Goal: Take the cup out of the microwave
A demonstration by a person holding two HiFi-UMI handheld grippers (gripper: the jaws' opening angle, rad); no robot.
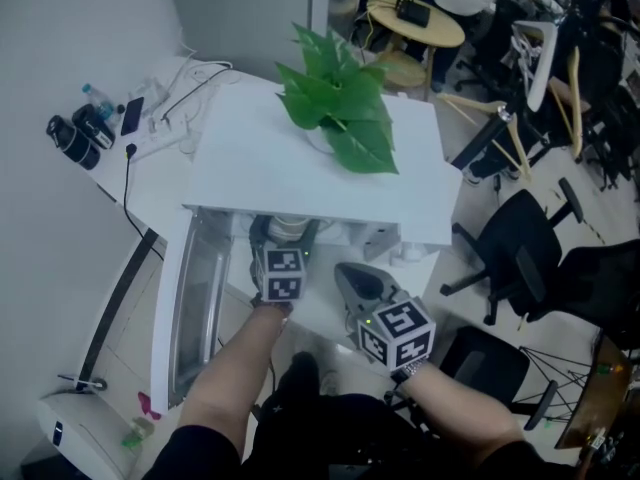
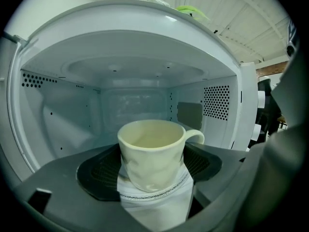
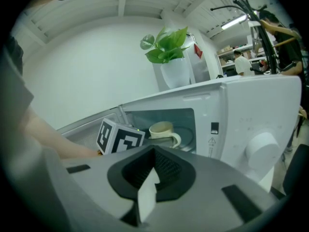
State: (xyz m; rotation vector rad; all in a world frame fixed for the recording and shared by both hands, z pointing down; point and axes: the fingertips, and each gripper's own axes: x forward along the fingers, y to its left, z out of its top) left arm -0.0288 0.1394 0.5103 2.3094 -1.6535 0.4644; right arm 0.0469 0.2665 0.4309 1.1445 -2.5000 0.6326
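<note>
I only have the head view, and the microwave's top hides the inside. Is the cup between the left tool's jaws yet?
Observer: Yes. In the left gripper view the cup stands upright between the wide-apart jaws of the left tool. I see no squeeze on it.
Operator: Where is its handle?
Observer: The handle points right, toward the perforated side wall.
Operator: Is the right tool carrying anything?
Observer: No. The right gripper view shows the right tool with its jaws together and nothing in them, outside the microwave.
</note>
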